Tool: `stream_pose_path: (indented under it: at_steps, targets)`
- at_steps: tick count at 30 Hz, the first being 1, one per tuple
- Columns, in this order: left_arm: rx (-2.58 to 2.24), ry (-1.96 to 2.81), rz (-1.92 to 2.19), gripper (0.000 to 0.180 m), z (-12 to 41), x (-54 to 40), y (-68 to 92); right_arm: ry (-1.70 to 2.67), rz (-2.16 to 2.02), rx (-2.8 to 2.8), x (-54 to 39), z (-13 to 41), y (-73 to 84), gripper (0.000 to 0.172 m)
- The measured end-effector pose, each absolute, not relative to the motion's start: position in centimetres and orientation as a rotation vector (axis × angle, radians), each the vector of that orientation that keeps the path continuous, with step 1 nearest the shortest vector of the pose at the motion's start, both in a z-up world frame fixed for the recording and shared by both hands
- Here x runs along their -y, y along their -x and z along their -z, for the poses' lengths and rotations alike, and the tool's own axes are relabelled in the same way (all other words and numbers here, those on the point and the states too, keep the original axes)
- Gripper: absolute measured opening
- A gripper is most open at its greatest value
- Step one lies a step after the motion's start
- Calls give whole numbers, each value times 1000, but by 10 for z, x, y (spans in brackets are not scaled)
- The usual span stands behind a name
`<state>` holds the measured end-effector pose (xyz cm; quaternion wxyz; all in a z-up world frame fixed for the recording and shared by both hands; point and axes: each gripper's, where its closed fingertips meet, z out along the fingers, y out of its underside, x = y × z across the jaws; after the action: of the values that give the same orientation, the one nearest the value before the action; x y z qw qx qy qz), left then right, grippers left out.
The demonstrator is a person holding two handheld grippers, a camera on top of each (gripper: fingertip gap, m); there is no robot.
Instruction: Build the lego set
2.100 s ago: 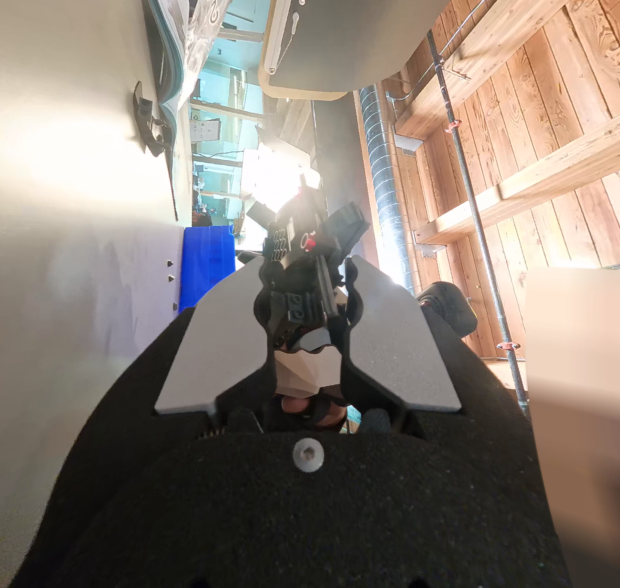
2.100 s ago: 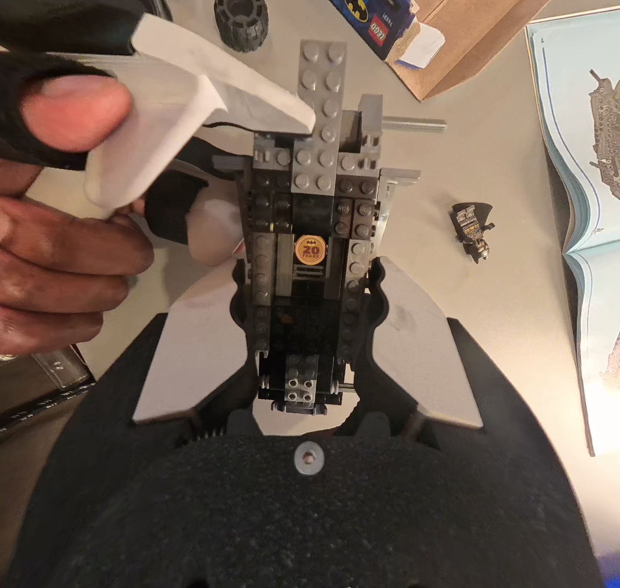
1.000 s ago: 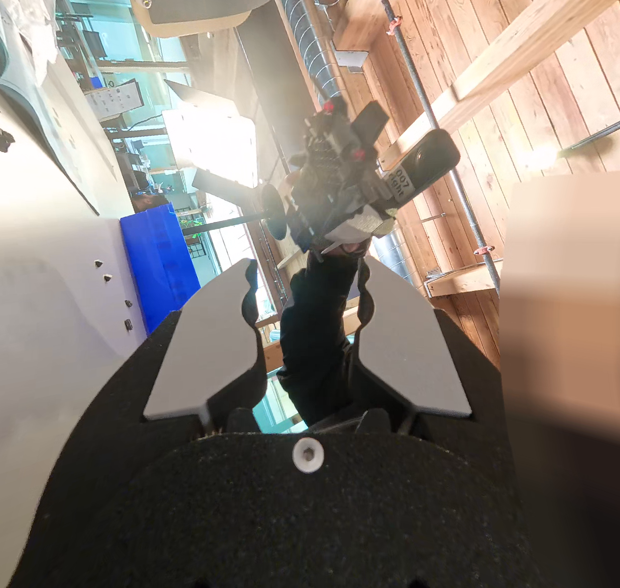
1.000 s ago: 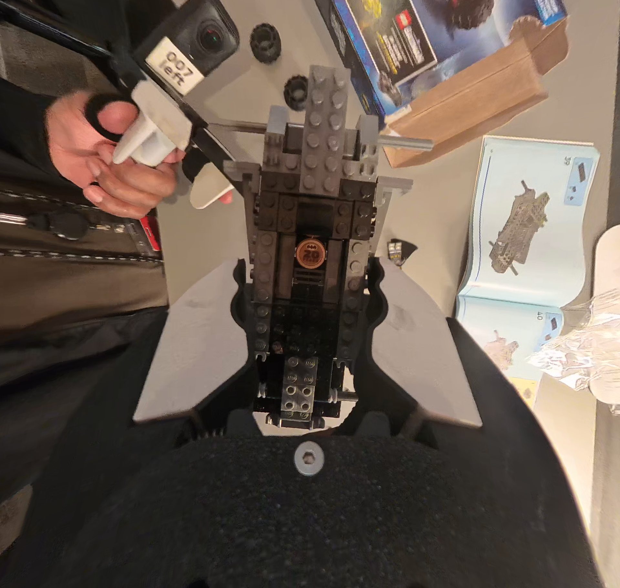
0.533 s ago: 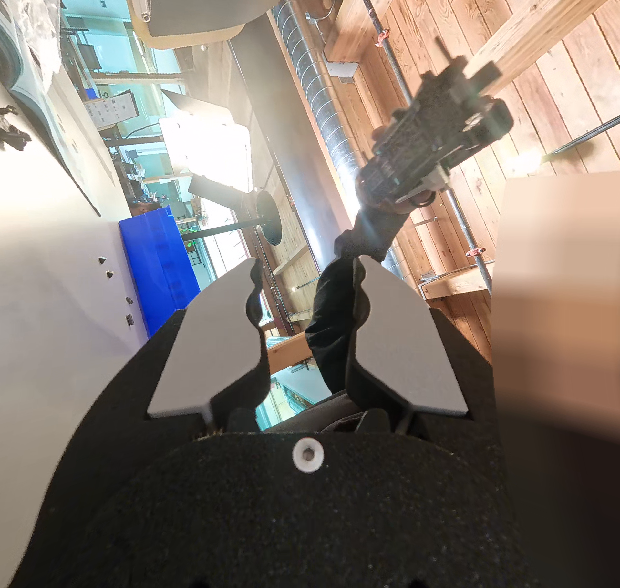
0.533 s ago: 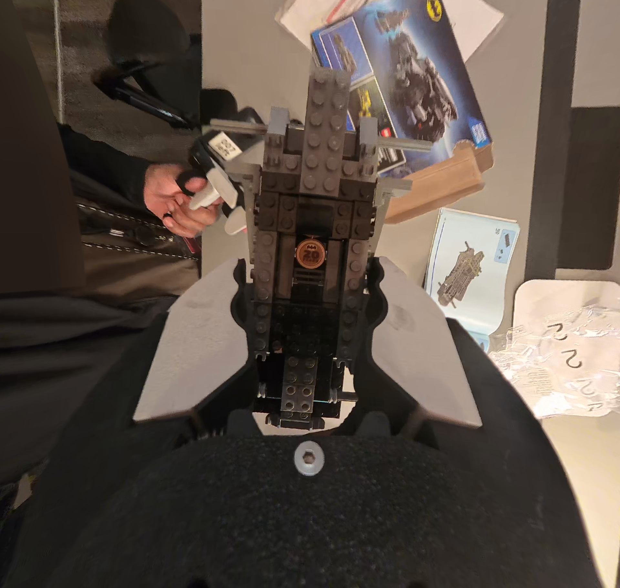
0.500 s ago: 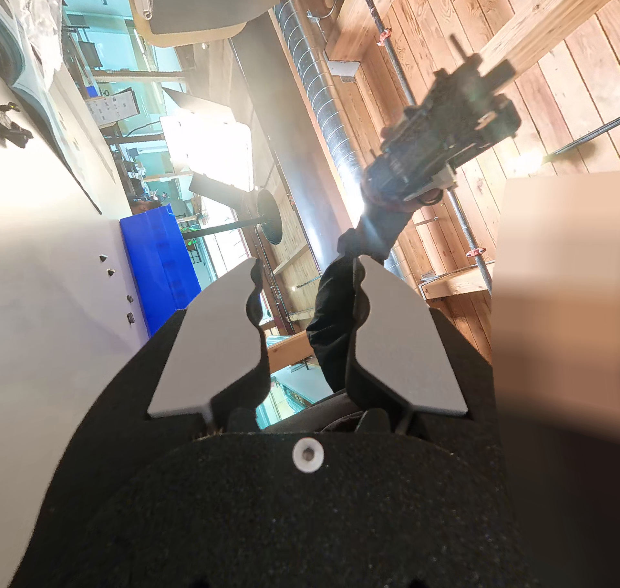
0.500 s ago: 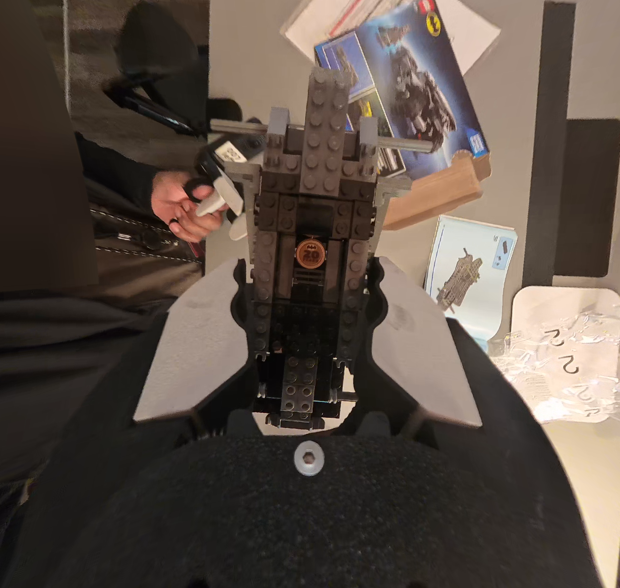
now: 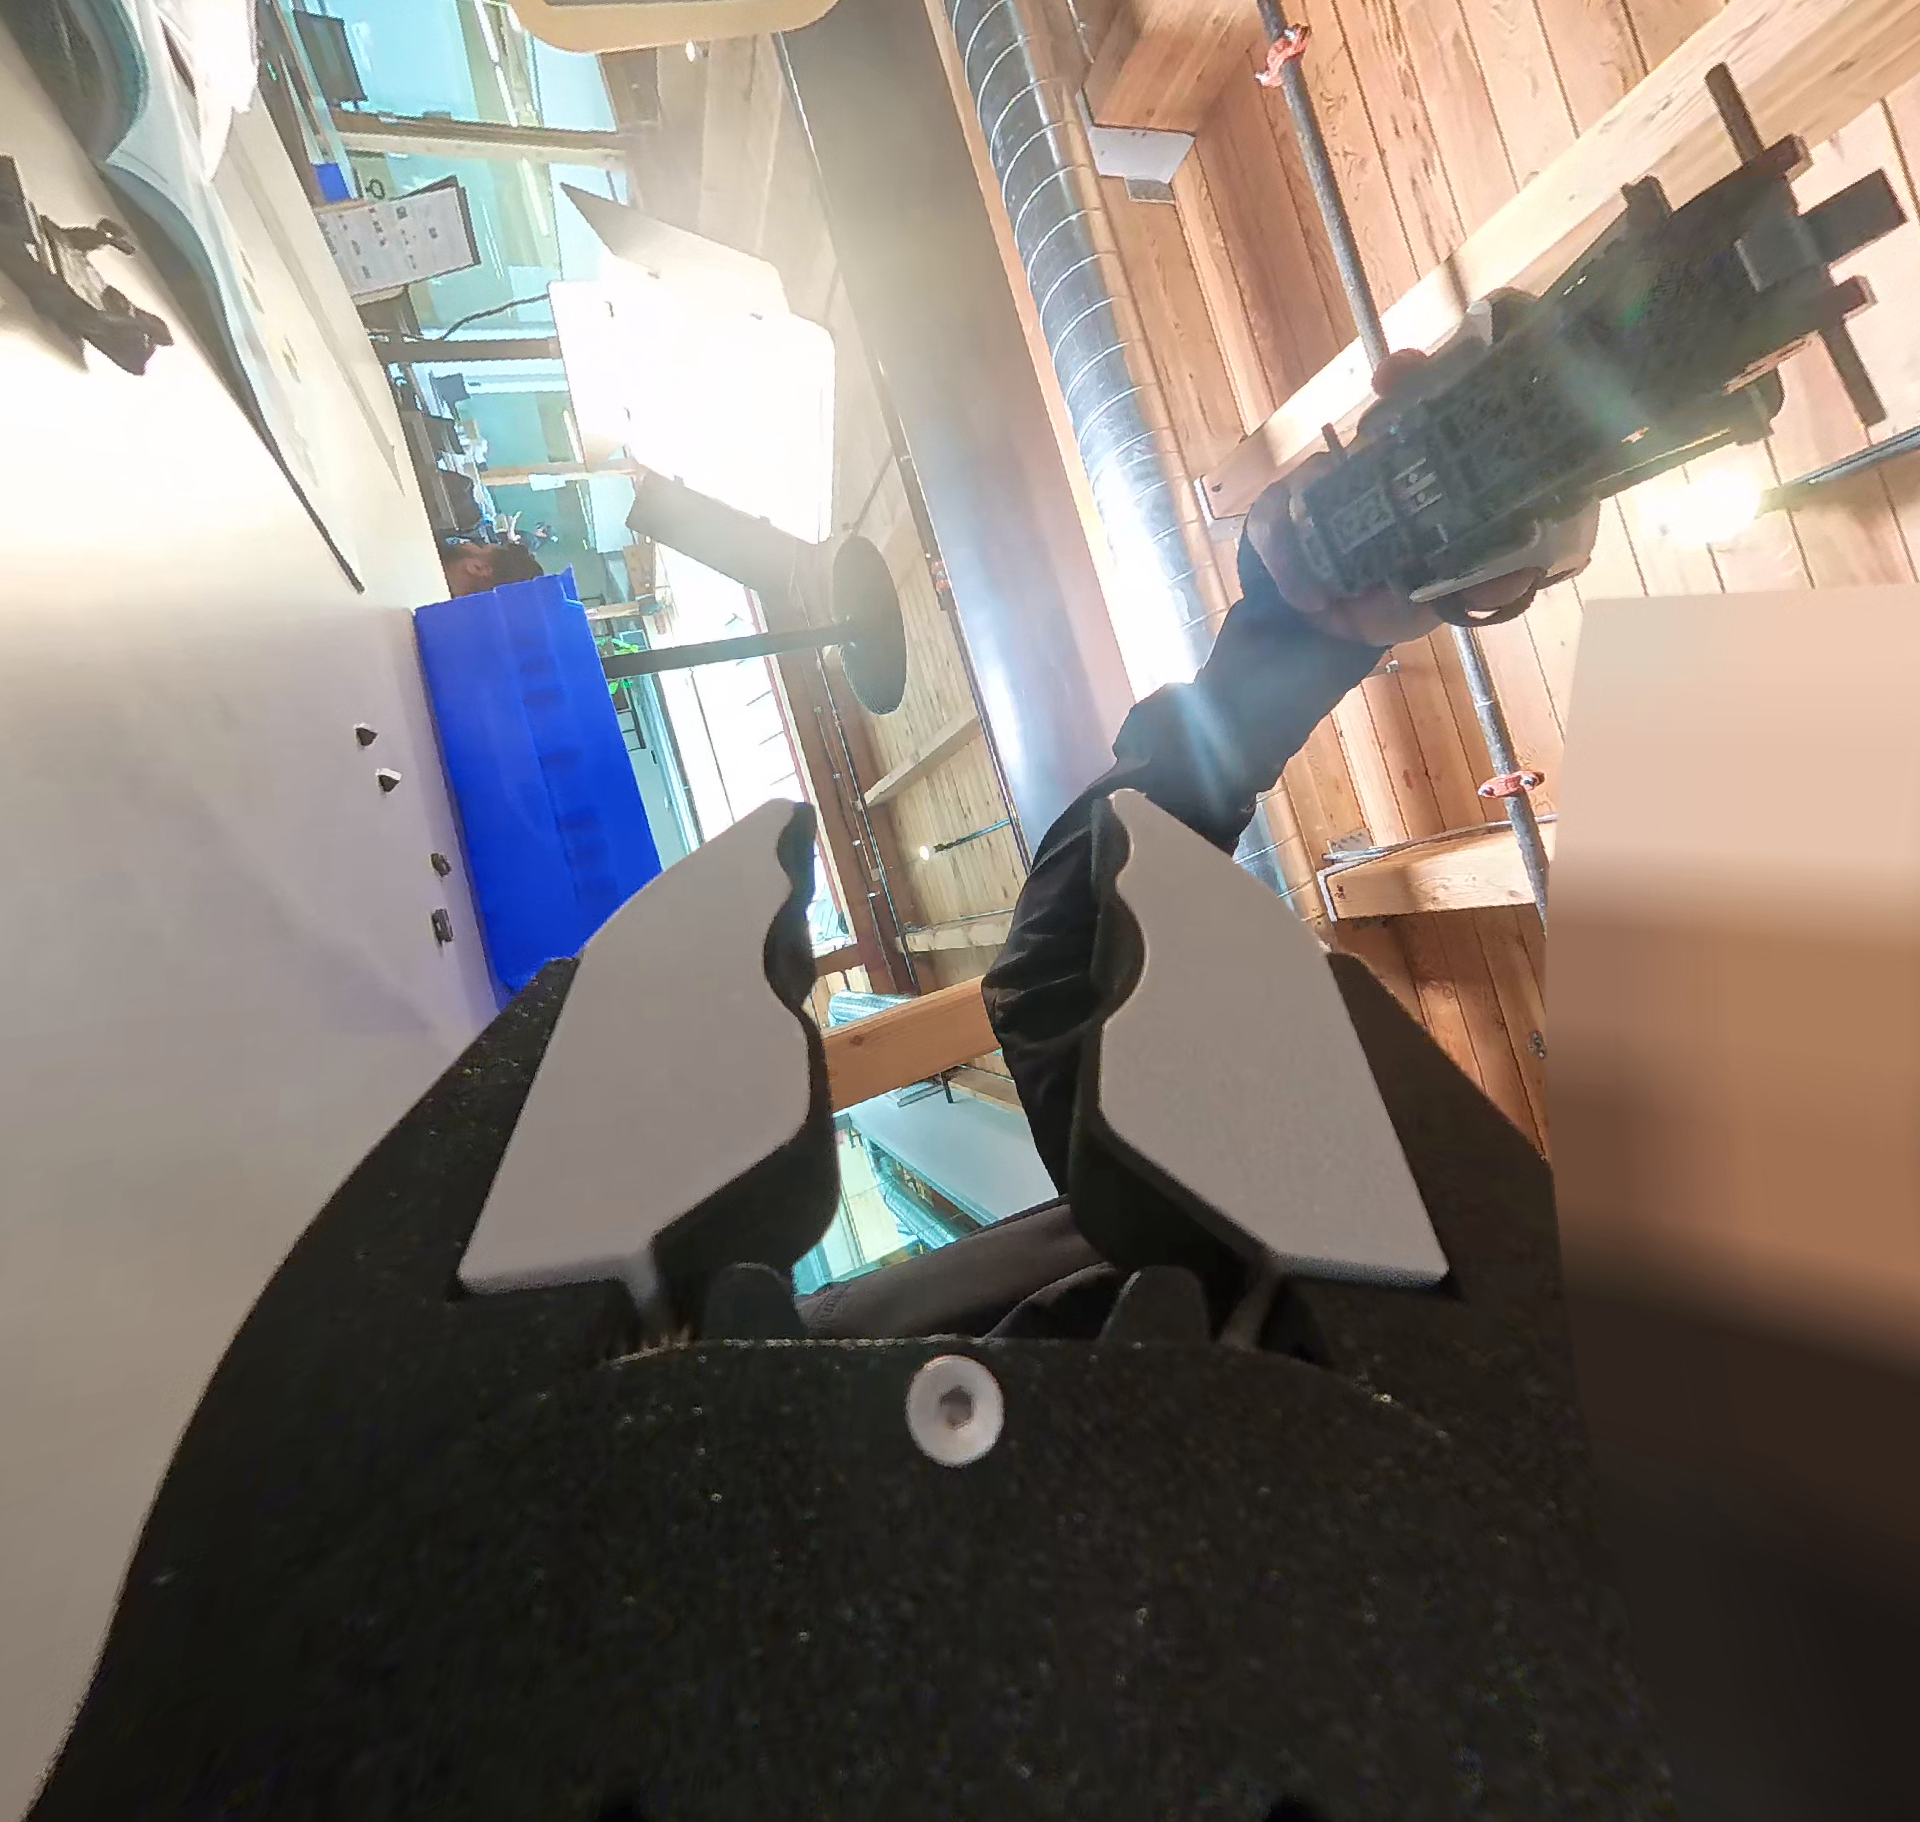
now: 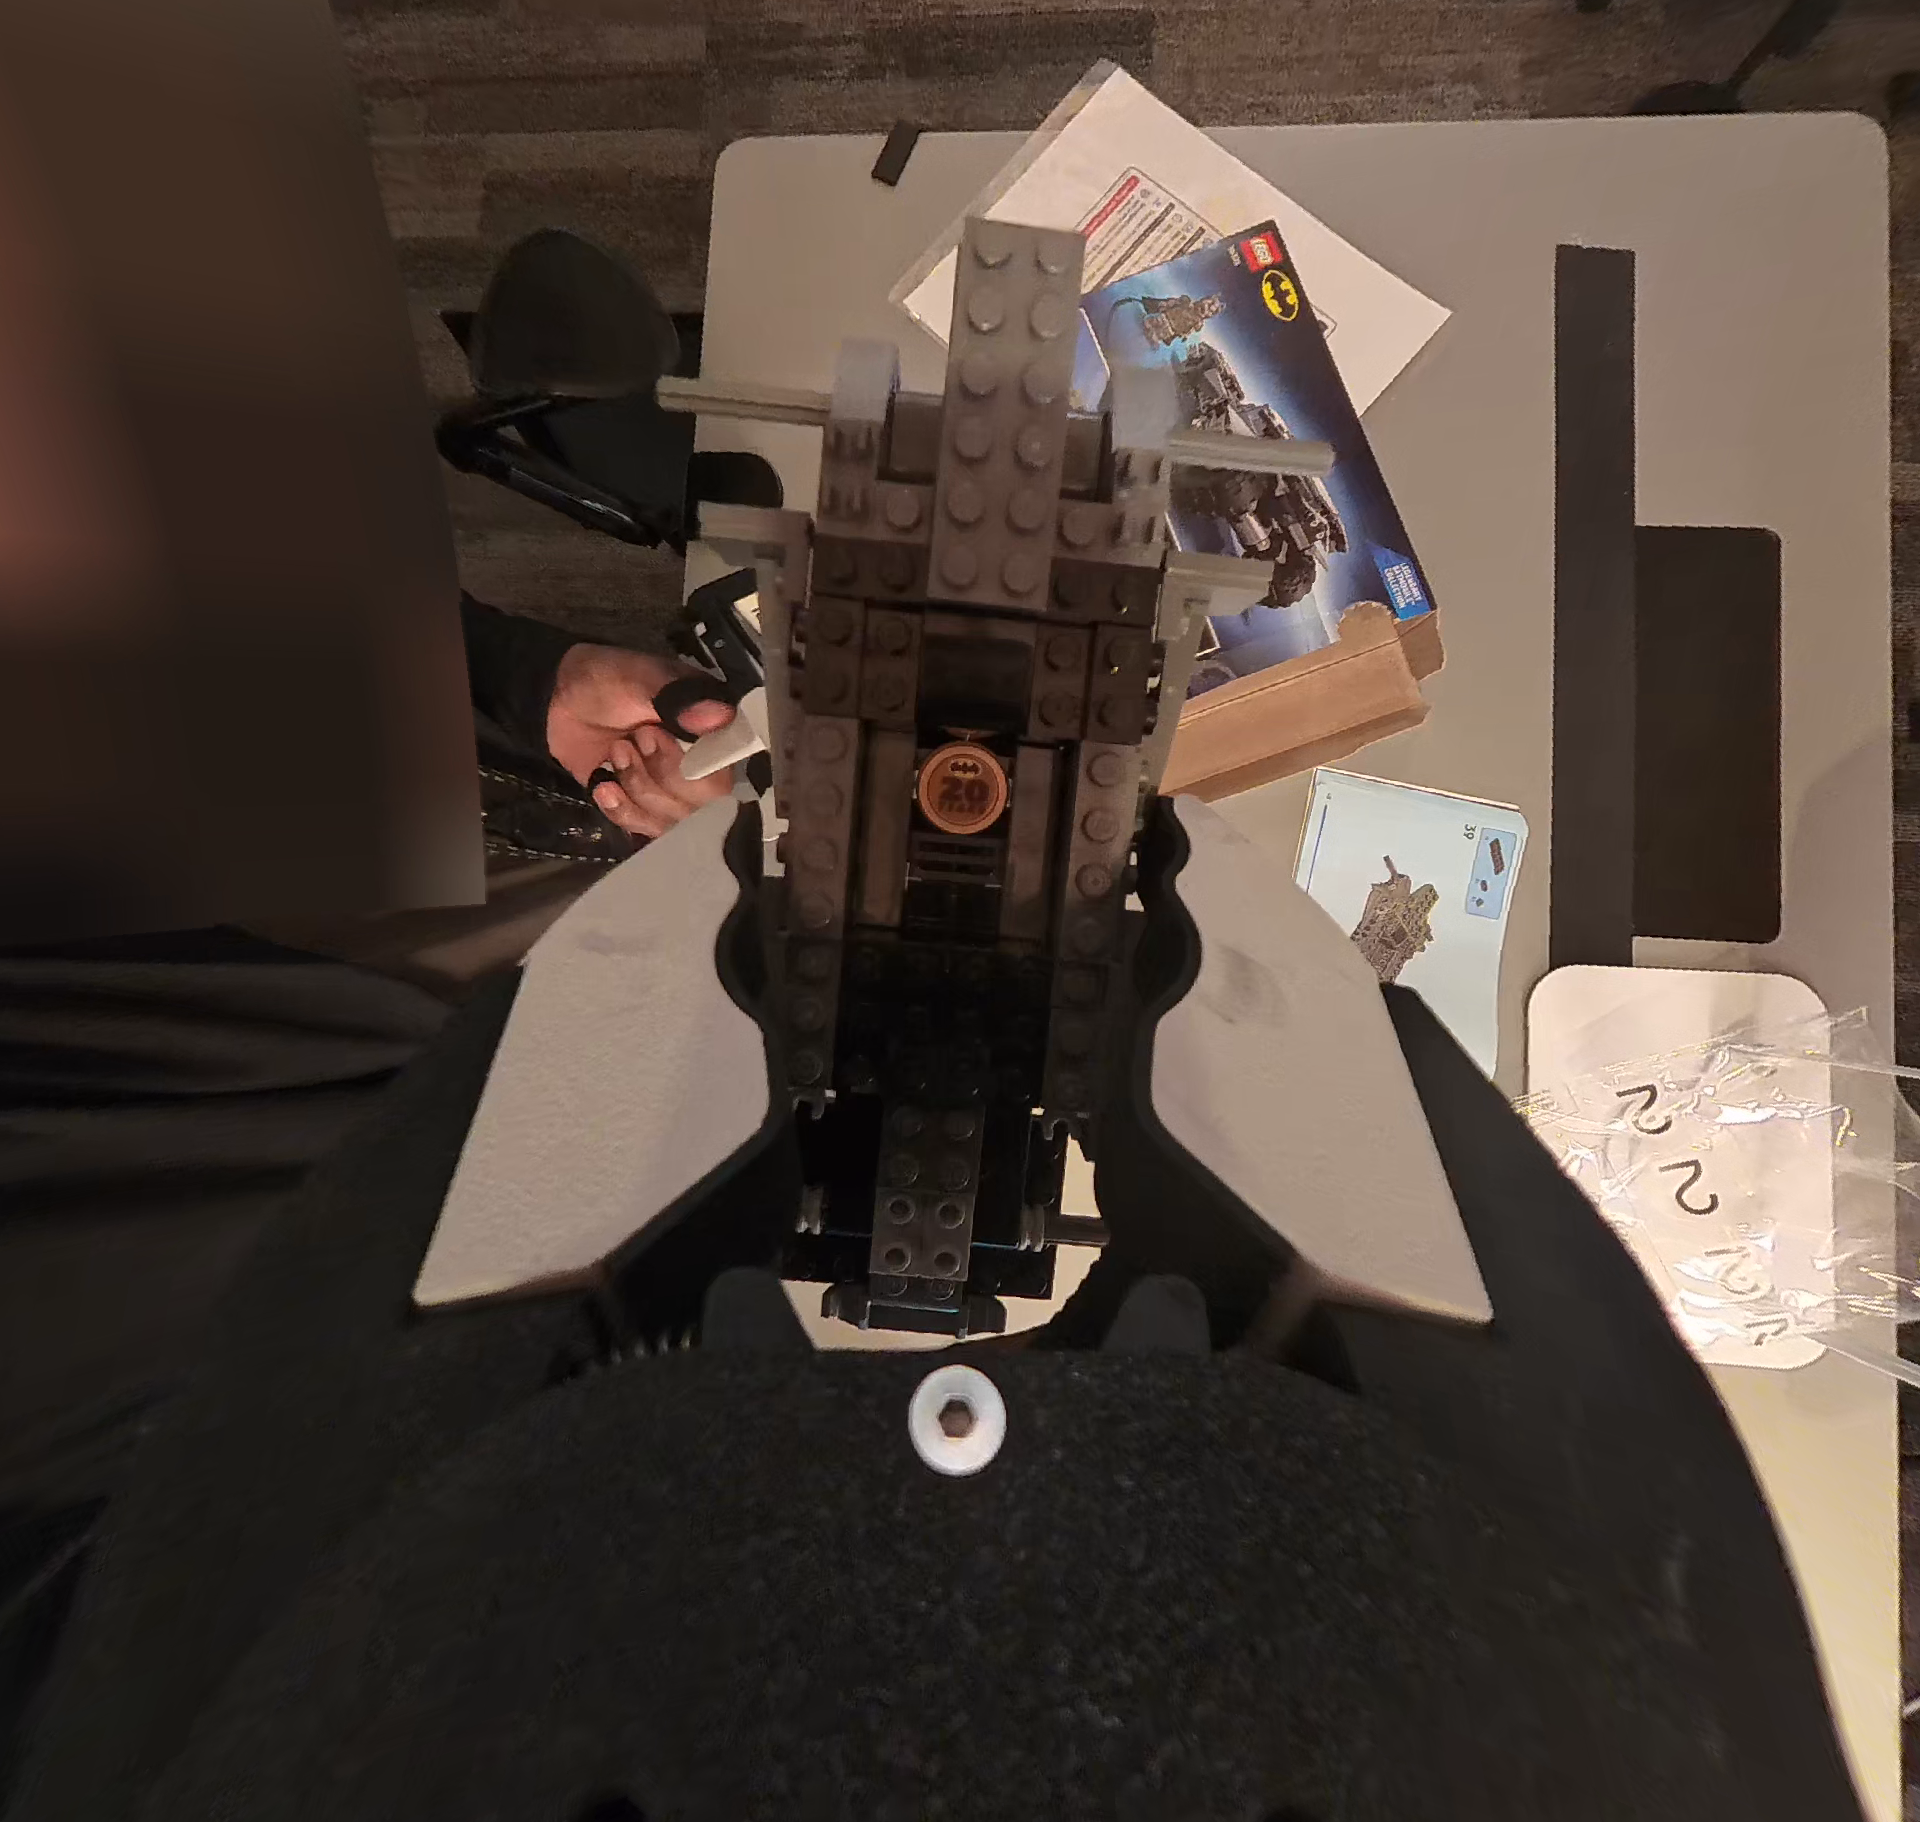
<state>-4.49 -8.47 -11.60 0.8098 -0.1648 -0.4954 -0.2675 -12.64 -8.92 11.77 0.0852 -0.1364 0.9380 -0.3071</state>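
A grey-and-black brick-built vehicle model (image 10: 961,837) is clamped by the right gripper (image 10: 940,868) above the grey tabletop (image 10: 1455,214), where a blue printed box (image 10: 1288,442), open booklet (image 10: 1413,879) and clear plastic bags (image 10: 1745,1180) are seen; the left gripper's (image 9: 951,816) fingers (image 9: 707,941) are parted, nothing held.

Your right gripper (image 10: 956,827) has matt grey fingers, clamped on a studded plastic brick model (image 10: 961,733) in dull grey and black. Below lie a glossy printed box (image 10: 1288,442), paper booklet (image 10: 1403,889) and crinkled clear bags (image 10: 1714,1149). Overhead: rough wood planks (image 9: 1455,110), ribbed metal duct (image 9: 1081,245).

Grey-black brick model (image 10: 961,837); blue box (image 10: 1278,463); blue bin (image 9: 535,785).
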Motion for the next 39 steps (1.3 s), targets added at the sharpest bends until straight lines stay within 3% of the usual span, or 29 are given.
stream_pose_path:
  at_steps: [11,20,25,29,35,36,37,39]
  targets:
    - [1102,343,584,50,118,85,58,425,892,-2800,86,-81,131,66]
    - [906,379,541,51,60,99,67,546,974,-2968,76,5,118,64]
    - [863,352,545,56,55,116,68,634,1034,-3011,71,62,96,63]
    - [892,420,577,57,81,109,69,702,1033,-3045,61,116,85,63]
    - [1096,442,710,59,155,73,68,442,889,-3051,18,214,77,62]
    - [1134,454,724,59,165,68,67,407,880,-3052,12,225,75,62]
    - [1161,480,704,71,167,65,66,372,901,-3055,10,230,74,62]
    - [1189,571,672,68,170,60,65,307,938,-3034,7,231,72,62]
